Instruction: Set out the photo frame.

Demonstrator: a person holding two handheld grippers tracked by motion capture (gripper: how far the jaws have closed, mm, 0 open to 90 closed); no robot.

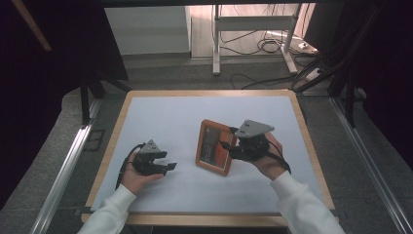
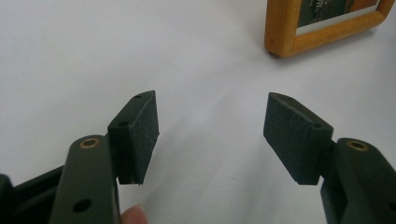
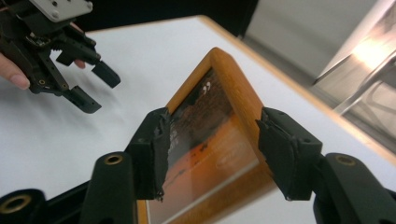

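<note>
On white table (image 1: 160, 117): wooden picture frame (image 1: 215, 146), white writing unreadable, right hand-held gripper (image 1: 230, 146) clamping.

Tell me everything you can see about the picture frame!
The picture frame is a rectangle with a rounded, orange-brown border that looks like wood. Behind its shiny front is a dark picture with an orange band and small pale marks. It sits near the middle of the white table, with one side tilted up. The right gripper clamps that side edge, one jaw on the front and one behind.

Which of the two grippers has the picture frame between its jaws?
The right gripper: its jaws straddle the wooden picture frame's edge, while the left gripper hangs open over bare table.
</note>
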